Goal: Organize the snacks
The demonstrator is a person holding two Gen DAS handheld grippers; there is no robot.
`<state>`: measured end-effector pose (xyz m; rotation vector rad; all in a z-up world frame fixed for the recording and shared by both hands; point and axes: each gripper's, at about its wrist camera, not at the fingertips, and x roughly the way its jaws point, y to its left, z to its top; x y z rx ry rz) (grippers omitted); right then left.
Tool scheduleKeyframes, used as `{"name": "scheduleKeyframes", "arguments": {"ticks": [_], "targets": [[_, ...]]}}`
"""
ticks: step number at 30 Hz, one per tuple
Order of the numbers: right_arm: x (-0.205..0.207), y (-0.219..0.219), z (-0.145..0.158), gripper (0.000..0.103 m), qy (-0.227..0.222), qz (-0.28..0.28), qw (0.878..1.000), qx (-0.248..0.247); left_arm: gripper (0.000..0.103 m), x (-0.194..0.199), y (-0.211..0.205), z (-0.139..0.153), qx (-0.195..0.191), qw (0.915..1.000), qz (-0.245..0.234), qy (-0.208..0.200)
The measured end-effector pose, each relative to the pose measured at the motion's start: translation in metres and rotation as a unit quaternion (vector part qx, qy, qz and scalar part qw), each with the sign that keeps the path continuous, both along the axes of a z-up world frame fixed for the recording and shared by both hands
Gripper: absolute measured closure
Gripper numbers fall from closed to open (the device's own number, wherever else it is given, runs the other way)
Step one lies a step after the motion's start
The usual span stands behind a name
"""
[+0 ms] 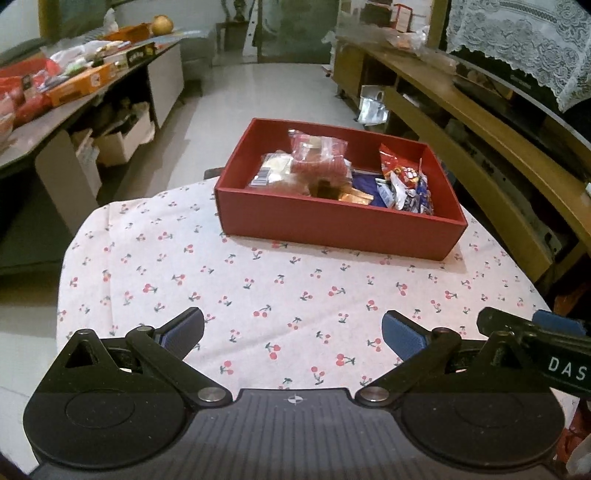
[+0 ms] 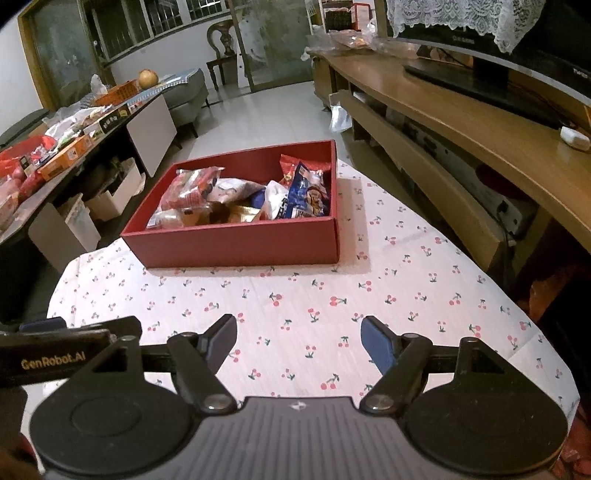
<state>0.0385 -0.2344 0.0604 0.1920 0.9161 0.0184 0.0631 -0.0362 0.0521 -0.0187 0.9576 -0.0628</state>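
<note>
A red box (image 1: 332, 225) stands at the far side of a small table with a cherry-print cloth (image 1: 258, 280). It holds several snack packets (image 1: 317, 158), among them a red bag, a clear bag and a blue-and-white bag (image 2: 304, 192). The box also shows in the right wrist view (image 2: 236, 243). My left gripper (image 1: 293, 334) is open and empty, low over the near part of the cloth. My right gripper (image 2: 299, 341) is open and empty beside it. Each gripper's side shows at the other view's edge.
A long table with boxes, red bags and a round fruit (image 1: 162, 25) stands at the left (image 1: 74, 85). A wooden TV cabinet (image 2: 461, 122) with a TV runs along the right. Tiled floor lies beyond the box.
</note>
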Motion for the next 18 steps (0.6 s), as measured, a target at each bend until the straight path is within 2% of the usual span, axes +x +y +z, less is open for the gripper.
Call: {"name": "scheduleKeyframes", "arguments": {"ticks": [6, 18], "targets": [[-0.005, 0.006, -0.002, 0.024, 0.002, 0.009, 1.0, -0.003, 0.0, -0.007, 0.0, 0.0, -0.001, 1.0, -0.006, -0.001], [-0.019, 0.01, -0.007, 0.024, 0.014, 0.015, 1.0, -0.01, 0.0, -0.021, -0.005, -0.009, 0.022, 0.9995, -0.019, 0.008]]}}
